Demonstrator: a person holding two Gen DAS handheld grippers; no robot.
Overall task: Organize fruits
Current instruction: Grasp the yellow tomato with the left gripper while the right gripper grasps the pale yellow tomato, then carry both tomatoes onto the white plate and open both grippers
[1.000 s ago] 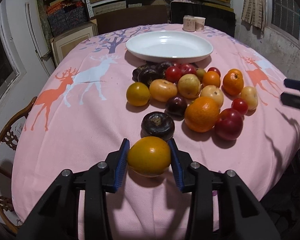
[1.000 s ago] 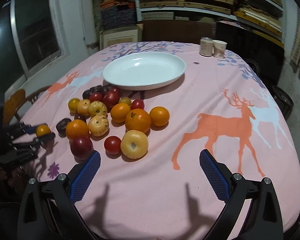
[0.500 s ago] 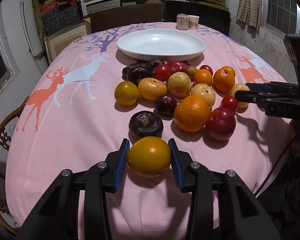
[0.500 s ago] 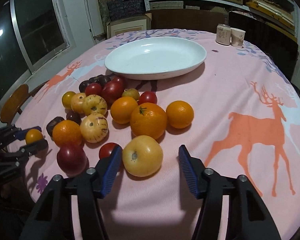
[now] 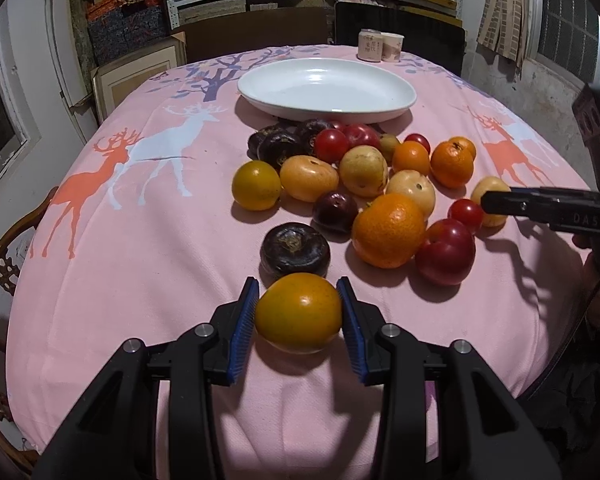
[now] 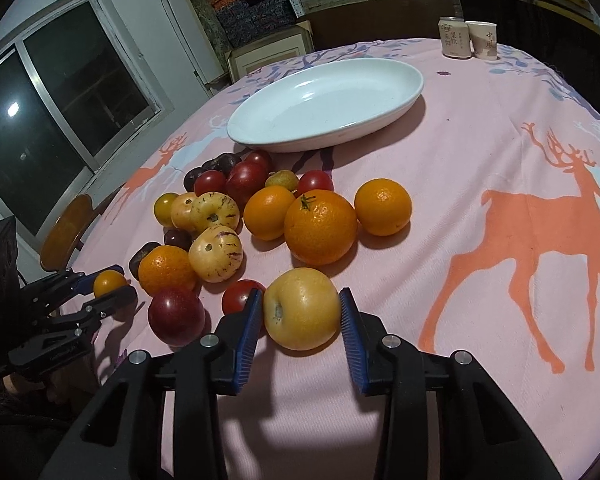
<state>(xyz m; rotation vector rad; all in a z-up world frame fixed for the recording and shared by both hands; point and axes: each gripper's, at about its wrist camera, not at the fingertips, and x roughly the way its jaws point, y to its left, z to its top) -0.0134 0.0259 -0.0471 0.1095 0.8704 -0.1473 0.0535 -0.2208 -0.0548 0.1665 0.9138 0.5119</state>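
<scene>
My left gripper (image 5: 298, 285) is shut on a yellow-orange round fruit (image 5: 299, 316), held just over the pink tablecloth at the near edge. Ahead of it lies a loose pile of fruit: a dark purple one (image 5: 295, 249), a large orange (image 5: 389, 230), a red plum (image 5: 446, 251) and several more. My right gripper (image 6: 300, 294) has its jaws closing on a pale yellow fruit (image 6: 302, 310) at the pile's near side, and both blue pads touch it. A red tomato (image 6: 238, 298) sits just left of its left finger. The white oval plate (image 6: 416, 80) stands empty beyond the pile.
A can (image 6: 455, 37) and a paper cup (image 6: 485, 40) stand at the table's far edge. A wooden chair (image 5: 4, 256) is at the left side. Shelves with boxes fill the back wall. The tablecloth to the right of the pile is bare.
My right gripper came forward and down to the pile, and its wide-open jaws closed around the pale yellow fruit. My left gripper kept still with its fruit.
</scene>
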